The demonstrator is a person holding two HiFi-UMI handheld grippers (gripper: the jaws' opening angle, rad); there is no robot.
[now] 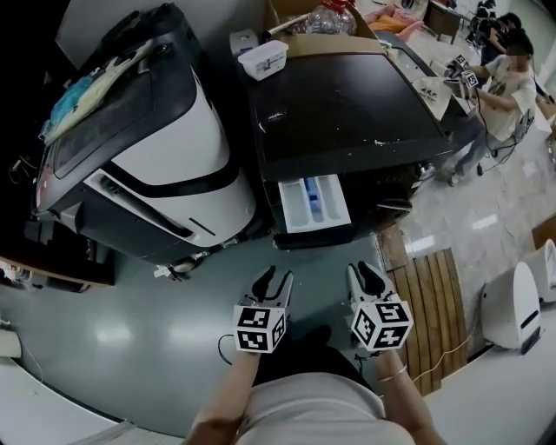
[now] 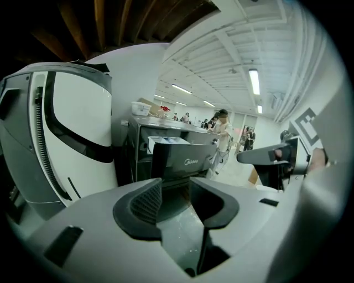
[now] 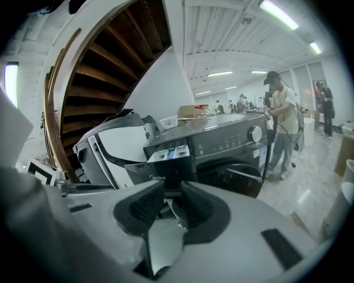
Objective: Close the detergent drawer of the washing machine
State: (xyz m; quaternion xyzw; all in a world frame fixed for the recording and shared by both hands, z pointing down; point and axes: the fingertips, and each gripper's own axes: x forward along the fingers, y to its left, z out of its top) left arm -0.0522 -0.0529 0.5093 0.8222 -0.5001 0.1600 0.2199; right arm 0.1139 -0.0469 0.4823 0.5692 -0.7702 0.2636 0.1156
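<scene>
The black washing machine (image 1: 347,113) stands ahead of me with its detergent drawer (image 1: 313,204) pulled out; the white and blue compartments show from above. My left gripper (image 1: 274,280) and right gripper (image 1: 366,274) hover side by side over the floor, short of the drawer and apart from it. In the left gripper view the left gripper (image 2: 176,194) is open and empty, and the drawer's dark front (image 2: 185,160) lies straight beyond its jaws. In the right gripper view the right gripper (image 3: 168,203) also shows a gap with nothing in it, and the drawer (image 3: 168,157) sits just above the jaws.
A large white and black machine (image 1: 148,148) stands left of the washer. A white plastic box (image 1: 262,59) and a cardboard box (image 1: 321,26) sit at the back. A wooden slat mat (image 1: 430,304) lies to the right, near a white appliance (image 1: 517,304). A person (image 1: 504,69) stands far right.
</scene>
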